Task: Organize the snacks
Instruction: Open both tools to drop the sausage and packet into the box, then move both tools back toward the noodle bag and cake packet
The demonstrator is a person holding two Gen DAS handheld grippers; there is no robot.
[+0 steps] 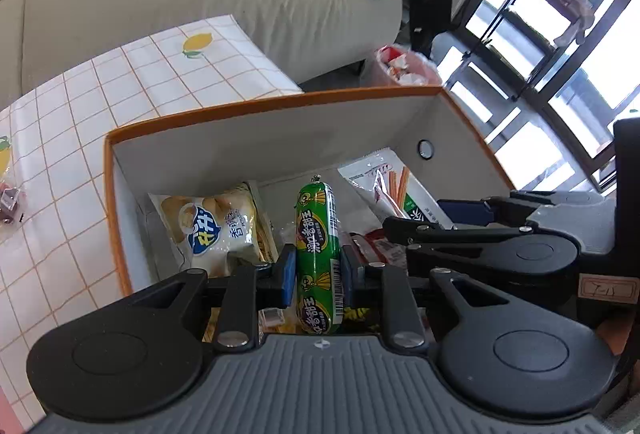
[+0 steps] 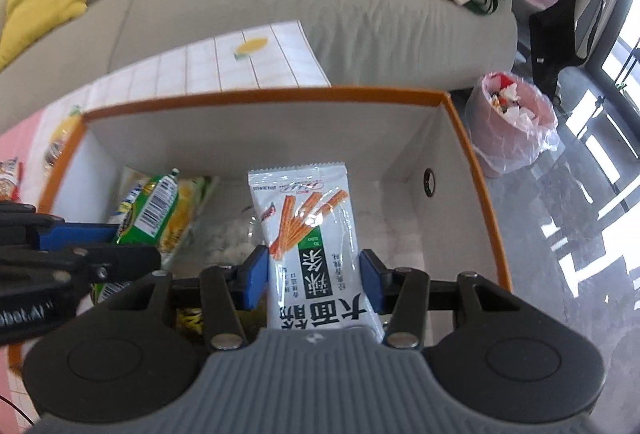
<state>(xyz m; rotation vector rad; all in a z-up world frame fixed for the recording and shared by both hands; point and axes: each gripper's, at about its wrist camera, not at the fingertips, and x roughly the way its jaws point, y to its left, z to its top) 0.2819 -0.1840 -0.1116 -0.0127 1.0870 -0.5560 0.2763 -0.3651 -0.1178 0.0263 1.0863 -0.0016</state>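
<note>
Both grippers hang over an open white box with an orange rim. My left gripper is shut on a green sausage stick, which points into the box. My right gripper is shut on a white packet of orange snack sticks, blue pads pressing both its sides. In the box lie a white and yellow chip bag and red wrappers. The right gripper with its packet shows at the right of the left wrist view. The left gripper's green sausage shows at the left of the right wrist view.
The box stands on a table with a white, orange-gridded lemon cloth. A dark red snack lies at its left. Behind is a beige sofa with cushions and stacked papers. A pink lined waste bin stands on the floor to the right.
</note>
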